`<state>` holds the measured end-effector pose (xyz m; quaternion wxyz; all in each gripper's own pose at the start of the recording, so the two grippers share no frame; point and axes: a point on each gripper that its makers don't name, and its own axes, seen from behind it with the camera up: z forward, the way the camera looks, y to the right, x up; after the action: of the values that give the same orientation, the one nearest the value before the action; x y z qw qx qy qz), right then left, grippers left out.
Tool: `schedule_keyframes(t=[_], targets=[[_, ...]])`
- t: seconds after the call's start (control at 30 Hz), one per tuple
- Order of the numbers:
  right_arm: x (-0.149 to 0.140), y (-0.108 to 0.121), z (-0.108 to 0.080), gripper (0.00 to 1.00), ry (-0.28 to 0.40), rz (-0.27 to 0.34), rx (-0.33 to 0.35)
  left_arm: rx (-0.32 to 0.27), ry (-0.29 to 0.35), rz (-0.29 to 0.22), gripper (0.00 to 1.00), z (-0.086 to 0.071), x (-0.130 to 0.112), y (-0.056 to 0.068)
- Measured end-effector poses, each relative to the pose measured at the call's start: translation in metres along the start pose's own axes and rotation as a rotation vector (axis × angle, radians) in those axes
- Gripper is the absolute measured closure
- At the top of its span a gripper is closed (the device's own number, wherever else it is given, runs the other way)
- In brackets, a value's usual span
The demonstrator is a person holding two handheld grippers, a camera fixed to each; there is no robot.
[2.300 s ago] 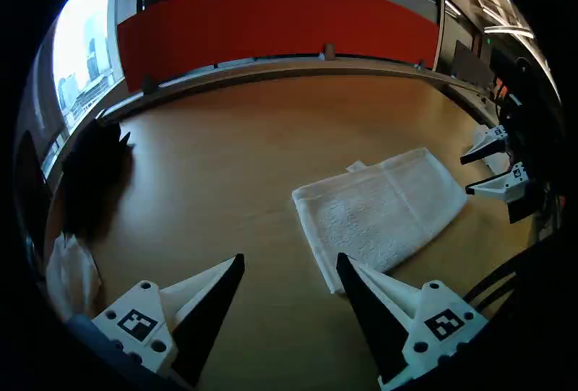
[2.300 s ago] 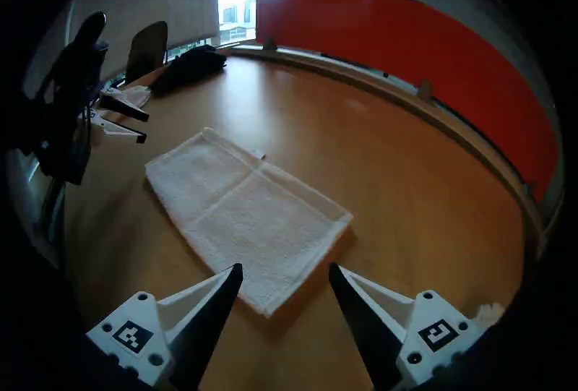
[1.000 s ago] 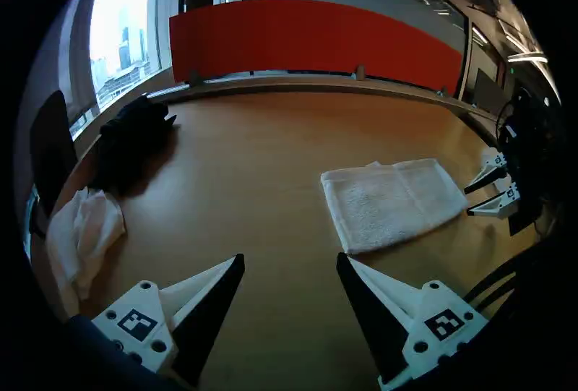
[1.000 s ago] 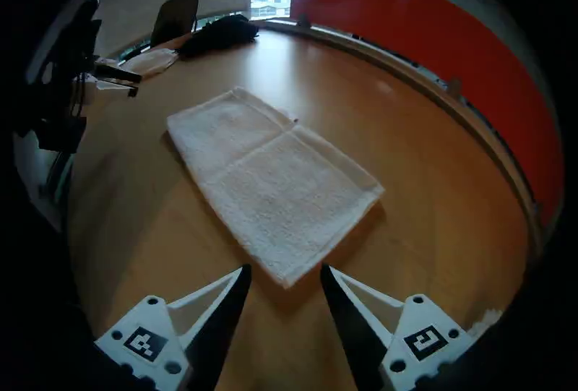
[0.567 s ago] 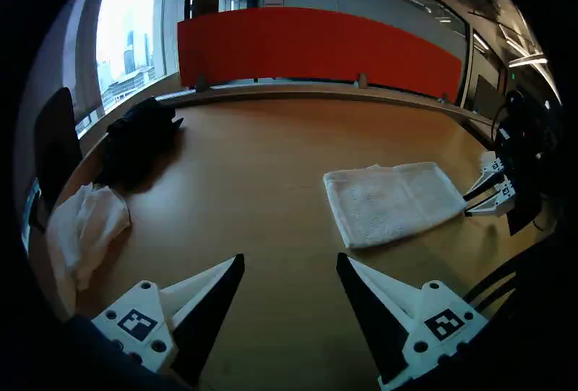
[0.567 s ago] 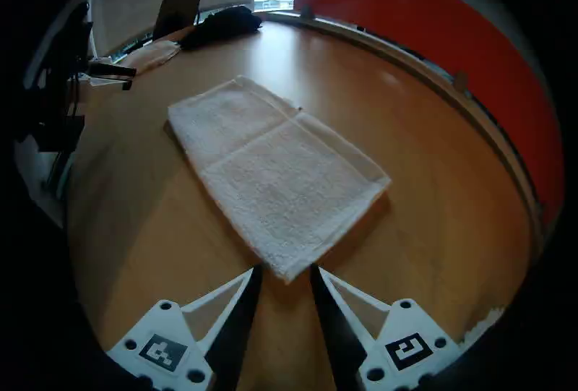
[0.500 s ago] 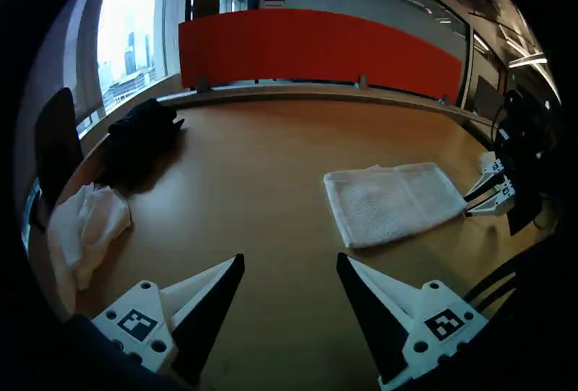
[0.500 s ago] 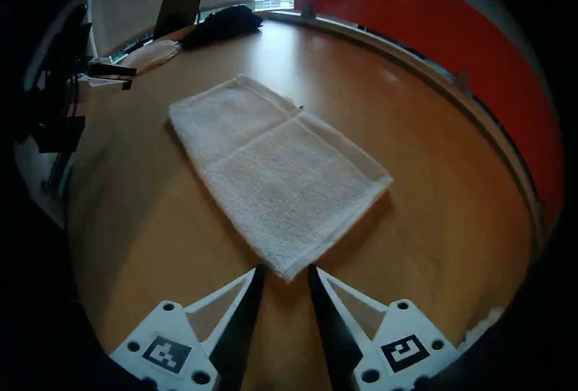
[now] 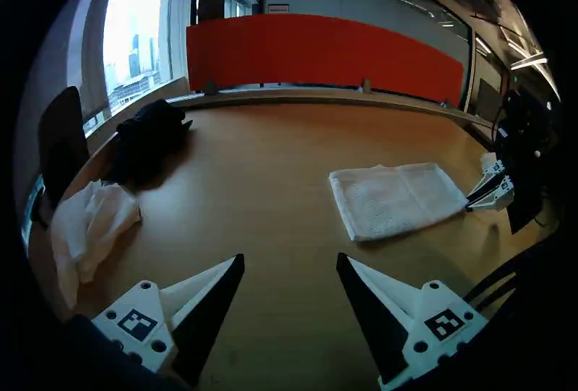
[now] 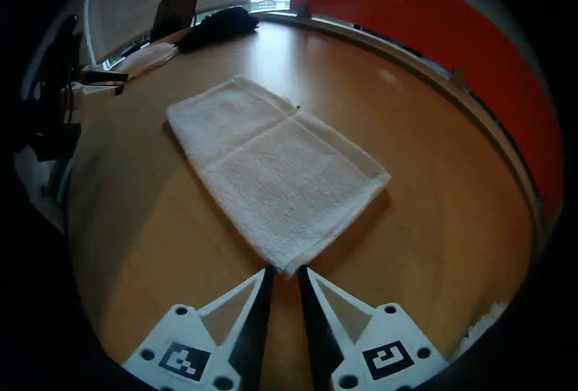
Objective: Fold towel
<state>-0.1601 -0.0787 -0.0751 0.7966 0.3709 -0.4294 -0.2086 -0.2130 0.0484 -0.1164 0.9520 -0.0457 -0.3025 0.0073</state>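
A white towel (image 10: 271, 163), folded into a rectangle, lies flat on the wooden table (image 10: 426, 196). My right gripper (image 10: 285, 272) has its fingers drawn close together on the towel's near corner, which sits pinched between the tips. In the left gripper view the towel (image 9: 394, 199) lies to the right, with the right gripper (image 9: 485, 194) at its far right end. My left gripper (image 9: 289, 261) hovers open over bare table, well short of the towel, with nothing between its fingers. The left gripper (image 10: 101, 76) also appears far off on the left in the right gripper view.
A crumpled white cloth (image 9: 90, 225) and a black bundle (image 9: 148, 138) lie at the table's left side. A red partition (image 9: 325, 48) runs along the far edge. A dark chair (image 10: 173, 11) stands beyond the table. Bare wood stretches between the left gripper and the towel.
The right gripper's fingers have narrowed steadily from wide open to pinching the towel's near corner. The left gripper has drawn back and turned slightly, staying open.
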Motion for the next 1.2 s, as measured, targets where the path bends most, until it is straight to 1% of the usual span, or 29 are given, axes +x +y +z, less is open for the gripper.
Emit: schedule_keyframes(t=[0.07,0.2,0.3,0.67,0.87,1.0,1.2], targets=[[0.0,0.0,-0.001,0.78,0.0,0.0,0.001,0.002,0.002,0.0,0.05,-0.001,-0.001,-0.001],[0.001,0.001,-0.002,0.89,0.006,0.001,-0.004,0.001,0.001,0.001,0.06,-0.004,-0.003,-0.001],[0.003,0.001,-0.002,0.95,0.011,0.006,-0.003,0.002,0.002,0.002,0.05,-0.005,-0.004,-0.002],[0.008,0.003,-0.008,0.96,0.037,0.016,-0.024,0.005,0.0,0.003,0.05,-0.007,-0.005,-0.004],[0.018,0.004,-0.019,0.96,0.064,0.016,-0.037,0.003,0.0,0.004,0.05,-0.008,-0.006,-0.002],[0.024,0.006,-0.025,0.96,0.079,0.013,-0.045,0.003,0.006,-0.005,0.05,-0.01,-0.006,-0.001],[0.034,0.006,-0.03,0.96,0.092,-0.001,-0.047,0.002,0.01,-0.005,0.05,-0.011,-0.006,0.0]])
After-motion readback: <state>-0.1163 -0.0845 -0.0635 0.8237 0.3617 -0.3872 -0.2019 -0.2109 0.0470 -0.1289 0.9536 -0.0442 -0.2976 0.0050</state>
